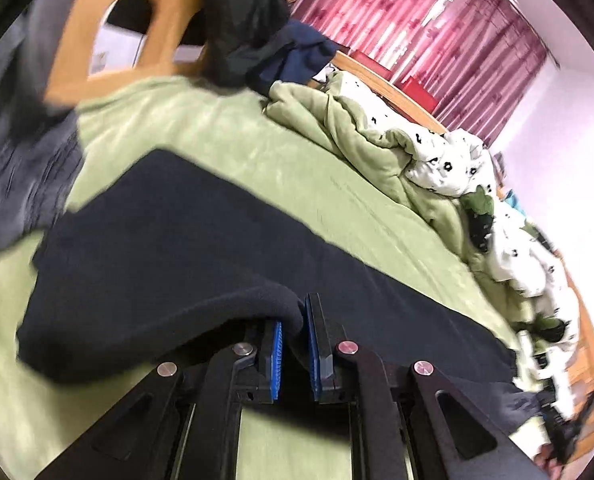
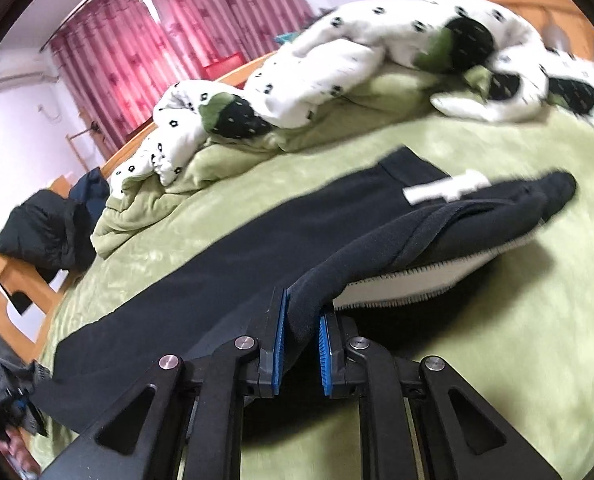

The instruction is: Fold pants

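Here the pants (image 2: 225, 248) stretch lengthwise across the bed (image 2: 497, 340).

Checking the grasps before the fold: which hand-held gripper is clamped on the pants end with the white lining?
The right hand-held gripper: beside its pinch, the black fleece pants show a white lining. The left hand-held gripper pinches plain black fabric.

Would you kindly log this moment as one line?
left gripper: shut on pants | right gripper: shut on pants | near edge lifted off green blanket
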Tool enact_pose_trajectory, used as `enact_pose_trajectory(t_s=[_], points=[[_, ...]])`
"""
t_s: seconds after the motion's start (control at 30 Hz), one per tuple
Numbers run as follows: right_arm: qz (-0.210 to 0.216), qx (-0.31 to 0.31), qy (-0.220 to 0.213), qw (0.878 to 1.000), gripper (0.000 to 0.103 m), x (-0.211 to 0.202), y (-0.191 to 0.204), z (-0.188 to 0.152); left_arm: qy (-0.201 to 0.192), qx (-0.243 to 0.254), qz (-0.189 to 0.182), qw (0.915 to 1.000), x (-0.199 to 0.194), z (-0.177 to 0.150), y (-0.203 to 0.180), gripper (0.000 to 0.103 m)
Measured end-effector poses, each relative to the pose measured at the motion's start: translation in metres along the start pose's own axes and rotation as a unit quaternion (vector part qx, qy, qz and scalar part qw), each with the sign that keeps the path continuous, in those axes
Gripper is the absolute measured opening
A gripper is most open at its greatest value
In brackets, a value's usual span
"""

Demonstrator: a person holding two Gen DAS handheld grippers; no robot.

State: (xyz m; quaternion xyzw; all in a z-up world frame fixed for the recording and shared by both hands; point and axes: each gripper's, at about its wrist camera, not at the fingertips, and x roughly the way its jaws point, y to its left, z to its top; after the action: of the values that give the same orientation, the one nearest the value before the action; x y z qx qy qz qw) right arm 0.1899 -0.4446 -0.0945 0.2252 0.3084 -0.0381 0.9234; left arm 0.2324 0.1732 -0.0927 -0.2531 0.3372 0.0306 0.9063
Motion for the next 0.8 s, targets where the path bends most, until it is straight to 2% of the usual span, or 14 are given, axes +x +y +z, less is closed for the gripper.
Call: enact_pose_trajectory(t_s=[0.1, 0.23, 0.33, 0.47, 0.5, 0.57, 0.63, 0.7, 0.73, 0.8], points=[[-0.002, -0.033, -0.015, 0.999, 0.014, 0.019, 0.015, 0.017, -0.018, 0.028, 0.019, 0.9993, 0.030, 0.017, -0.017, 0.011], [-0.009, -0.061, -0.034, 0.998, 0.014, 0.055, 0.028, 0.036, -0.019, 0.020, 0.036, 0.9990, 0.077, 0.032, -0.028, 0.011], [-0.024, -0.071, -0.025, 0.997, 0.014, 0.093, 0.033, 0.045, -0.015, 0.010, 0.054, 0.9984, 0.112, 0.035, -0.031, 0.011], [-0.076, -0.080, 0.000, 0.994, 0.014, 0.142, 0.038, 0.043, 0.012, 0.003, 0.066, 0.9977, 0.142, 0.024, -0.029, 0.014], [-0.088, -0.081, 0.005, 0.993, 0.015, 0.150, 0.037, 0.041, 0.025, 0.004, 0.064, 0.9976, 0.147, 0.021, -0.028, 0.020], [-0.099, -0.085, 0.023, 0.991, 0.031, 0.164, 0.037, 0.037, 0.043, 0.009, 0.050, 0.9978, 0.145, 0.016, -0.029, 0.029], [-0.092, -0.090, 0.036, 0.991, 0.038, 0.163, 0.038, 0.033, 0.048, 0.020, 0.044, 0.9977, 0.130, 0.013, -0.033, 0.053], [-0.092, -0.089, 0.027, 0.991, 0.049, 0.145, 0.038, 0.029, 0.045, 0.033, 0.039, 0.9977, 0.109, 0.006, -0.037, 0.068], [-0.094, -0.091, 0.025, 0.991, 0.058, 0.132, 0.038, 0.025, 0.046, 0.036, 0.035, 0.9977, 0.098, 0.001, -0.038, 0.072], [-0.101, -0.103, 0.027, 0.989, 0.062, 0.102, 0.037, 0.016, 0.060, 0.039, 0.020, 0.9972, 0.075, -0.014, -0.035, 0.073]])
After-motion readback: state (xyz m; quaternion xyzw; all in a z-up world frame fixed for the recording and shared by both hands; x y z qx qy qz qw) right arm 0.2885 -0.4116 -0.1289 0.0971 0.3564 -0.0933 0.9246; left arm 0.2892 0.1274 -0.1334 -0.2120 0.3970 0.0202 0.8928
